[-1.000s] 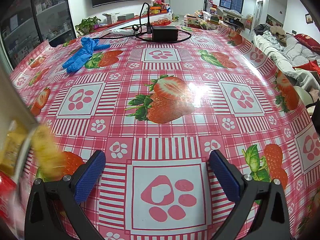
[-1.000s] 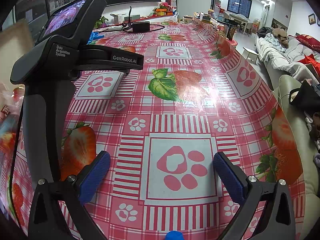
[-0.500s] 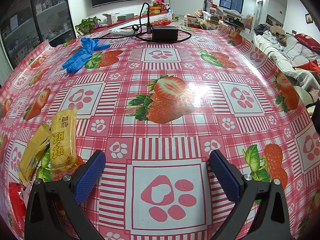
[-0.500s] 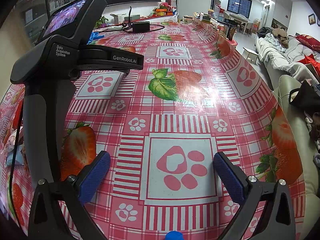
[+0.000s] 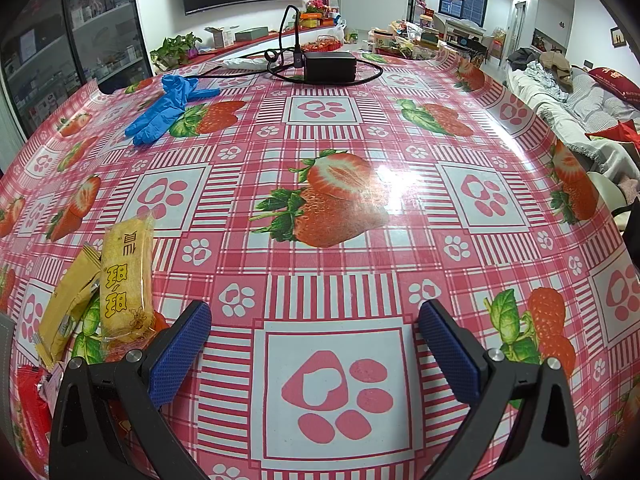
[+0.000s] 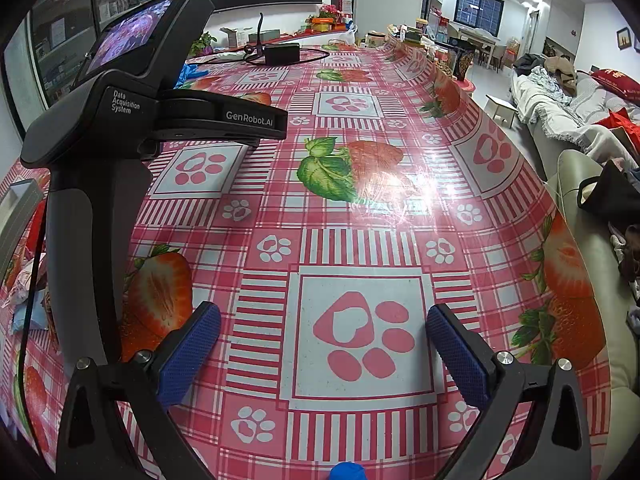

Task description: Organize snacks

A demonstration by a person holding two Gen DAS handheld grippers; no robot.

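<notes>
Left tool (image 5: 314, 344) wide and empty, yellow snack (image 5: 126, 280) just left of it on surface (image 5: 360, 248), red packet (image 5: 30, 404) nearer left, perhaps a snack, right tool (image 6: 322, 346) wide, empty

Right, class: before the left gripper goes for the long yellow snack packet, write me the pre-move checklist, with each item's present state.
1. Left gripper open wide enough: ok, jaws spread, nothing between them.
2. Long yellow snack packet with clear wrap reachable: ok, it lies flat just left of the left finger.
3. Packet free of neighbours: not ok, the flat yellow sachet lies against its left side.
4. Right gripper out of the way: ok, open over bare strawberry-print tablecloth.
5. Red wrapped snack at the lower left edge: cannot tell, mostly cut off.
6. Where the snacks should go: cannot tell, no clear container shown.
</notes>
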